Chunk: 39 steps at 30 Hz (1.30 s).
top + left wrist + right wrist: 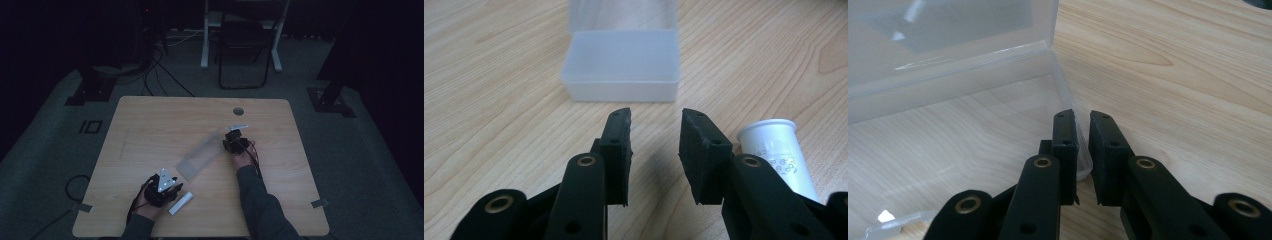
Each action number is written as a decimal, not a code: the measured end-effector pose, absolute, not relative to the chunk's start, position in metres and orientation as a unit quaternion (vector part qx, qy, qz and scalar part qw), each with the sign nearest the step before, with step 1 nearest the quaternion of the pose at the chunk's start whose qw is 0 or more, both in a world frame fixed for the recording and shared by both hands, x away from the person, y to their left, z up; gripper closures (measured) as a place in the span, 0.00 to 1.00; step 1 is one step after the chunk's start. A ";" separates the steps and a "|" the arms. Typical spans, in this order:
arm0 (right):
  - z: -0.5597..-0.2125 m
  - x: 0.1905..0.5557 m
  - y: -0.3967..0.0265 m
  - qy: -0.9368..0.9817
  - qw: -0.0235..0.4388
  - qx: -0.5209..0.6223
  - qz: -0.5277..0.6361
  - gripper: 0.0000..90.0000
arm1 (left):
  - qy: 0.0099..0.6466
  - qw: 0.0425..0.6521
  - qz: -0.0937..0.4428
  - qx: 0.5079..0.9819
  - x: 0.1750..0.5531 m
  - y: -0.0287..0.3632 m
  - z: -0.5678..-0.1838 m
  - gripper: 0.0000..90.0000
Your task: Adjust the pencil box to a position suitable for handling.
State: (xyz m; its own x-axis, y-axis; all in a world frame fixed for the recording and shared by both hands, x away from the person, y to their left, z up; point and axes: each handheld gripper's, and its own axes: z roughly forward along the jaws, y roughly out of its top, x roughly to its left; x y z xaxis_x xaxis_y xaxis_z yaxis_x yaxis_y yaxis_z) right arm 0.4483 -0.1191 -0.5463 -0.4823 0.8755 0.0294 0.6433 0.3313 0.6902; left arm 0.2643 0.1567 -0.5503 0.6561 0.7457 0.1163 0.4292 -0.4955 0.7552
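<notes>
A long clear plastic box (pixel 200 152) lies slantwise on the middle of the wooden table (pixel 150 115). In the right gripper view the box (pixel 948 130) stands open, with its lid (pixel 948 25) raised behind. My right gripper (pixel 1082 125) is shut on the box's thin side wall near a corner; the high view shows that gripper (pixel 227 144) at the box's far end. My left gripper (pixel 655 135) stands open with nothing between its pads, pointing at the box's near end (pixel 621 65). A white tube (pixel 780 155) lies just beside that gripper (pixel 175 186) on its right.
A round cable hole (pixel 238 111) sits near the table's far edge. Beyond the table stand a folding chair (pixel 245 45) and stand bases with cables on dark carpet. The white tube (pixel 180 203) lies close to the table's near edge.
</notes>
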 end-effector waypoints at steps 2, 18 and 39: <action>-0.546 0.448 -0.114 0.797 0.177 0.475 0.328 0.92 | 0.351 0.359 0.221 0.836 0.264 0.157 -0.550 0.73; -0.546 0.445 -0.078 0.801 0.165 0.466 0.339 0.92 | 0.360 0.363 0.228 0.829 0.264 0.162 -0.548 0.73; -0.547 0.437 -0.049 0.813 0.142 0.440 0.354 0.90 | 0.366 0.350 0.232 0.830 0.266 0.161 -0.550 0.74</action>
